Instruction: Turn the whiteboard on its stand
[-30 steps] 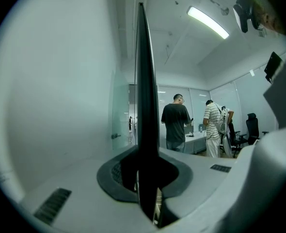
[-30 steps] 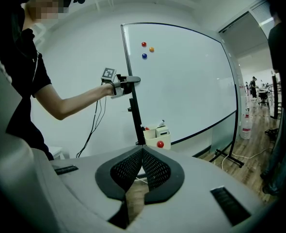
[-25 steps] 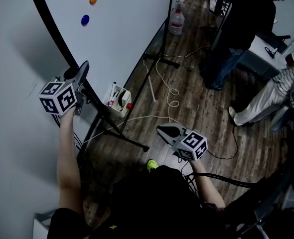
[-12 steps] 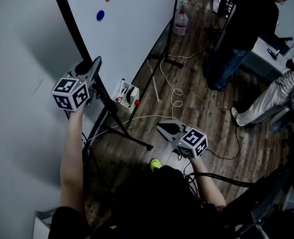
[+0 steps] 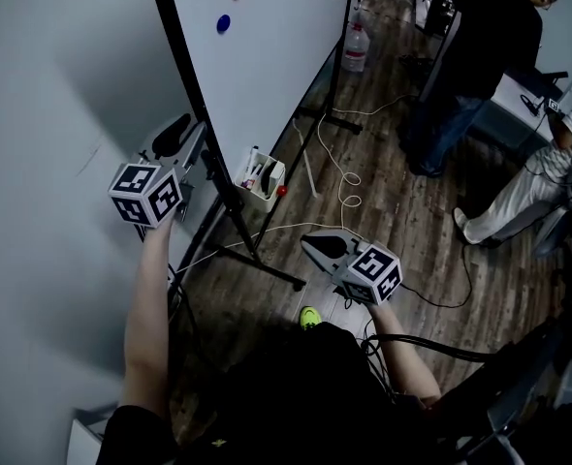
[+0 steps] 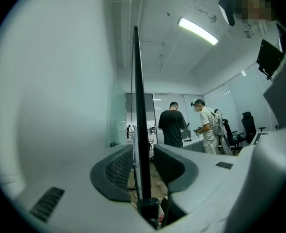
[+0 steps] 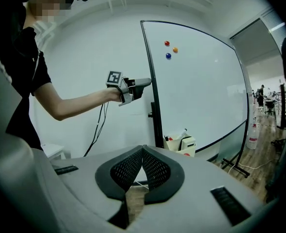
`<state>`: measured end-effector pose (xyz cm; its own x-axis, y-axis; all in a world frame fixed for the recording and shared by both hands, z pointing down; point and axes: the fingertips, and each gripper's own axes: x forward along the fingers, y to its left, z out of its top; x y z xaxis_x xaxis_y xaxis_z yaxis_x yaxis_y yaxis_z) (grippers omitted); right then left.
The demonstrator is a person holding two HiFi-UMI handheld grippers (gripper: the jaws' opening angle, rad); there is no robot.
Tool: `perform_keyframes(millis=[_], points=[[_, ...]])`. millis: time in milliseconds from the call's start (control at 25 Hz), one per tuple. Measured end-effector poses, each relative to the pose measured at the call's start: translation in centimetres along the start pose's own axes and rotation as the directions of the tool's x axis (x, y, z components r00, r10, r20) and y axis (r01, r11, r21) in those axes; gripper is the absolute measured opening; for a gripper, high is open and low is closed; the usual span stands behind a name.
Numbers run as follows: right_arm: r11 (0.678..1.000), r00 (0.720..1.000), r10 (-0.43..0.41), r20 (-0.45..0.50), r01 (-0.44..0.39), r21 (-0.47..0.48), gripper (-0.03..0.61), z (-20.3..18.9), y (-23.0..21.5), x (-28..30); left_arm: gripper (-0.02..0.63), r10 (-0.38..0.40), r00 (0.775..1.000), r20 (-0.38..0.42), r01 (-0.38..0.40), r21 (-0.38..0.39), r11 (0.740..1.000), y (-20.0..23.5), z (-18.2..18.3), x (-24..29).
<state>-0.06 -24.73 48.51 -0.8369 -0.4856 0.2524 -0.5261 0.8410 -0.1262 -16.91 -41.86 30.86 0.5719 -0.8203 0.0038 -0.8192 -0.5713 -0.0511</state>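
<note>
Wooden flooring [image 5: 402,211] under the right gripper [image 5: 317,244] carries loose cables [image 5: 342,184]; a water bottle [image 5: 356,46] and two people [image 5: 480,56] stand farther off. Just ahead of the left gripper [image 5: 191,136], the whiteboard [image 5: 267,56] stands upright, its dark edge [image 6: 138,81] vertical between jaws that have just been opening, clear of it. Right jaws meet, empty.

Person in black short-sleeved shirt [image 5: 296,395]; bare left forearm [image 5: 148,327] at eight o'clock; black cable [image 5: 431,350] at four o'clock.
</note>
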Motion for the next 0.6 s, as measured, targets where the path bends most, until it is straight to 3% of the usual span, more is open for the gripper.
perform_keyframes(millis=[200, 440, 600], points=[[1.0, 1.0, -0.002, 0.007, 0.002, -0.011, 0.005, 0.3, 2.1, -0.4, 0.124, -0.037, 0.999, 0.008, 0.037, -0.015, 0.999, -2.2, -0.4, -2.5], [1.0, 1.0, -0.012, 0.008, 0.013, -0.018, 0.005, 0.4, 5.2, -0.6, 0.026, -0.109, 0.994, 0.028, 0.11, -0.02, 0.994, -5.2, -0.8, -5.9], [0.999, 1.0, -0.022, 0.009, 0.022, -0.031, 0.005, 0.8, 8.1, -0.9, 0.012, -0.151, 0.987, 0.049, 0.153, -0.043, 0.987, -7.5, -0.4, -8.7]])
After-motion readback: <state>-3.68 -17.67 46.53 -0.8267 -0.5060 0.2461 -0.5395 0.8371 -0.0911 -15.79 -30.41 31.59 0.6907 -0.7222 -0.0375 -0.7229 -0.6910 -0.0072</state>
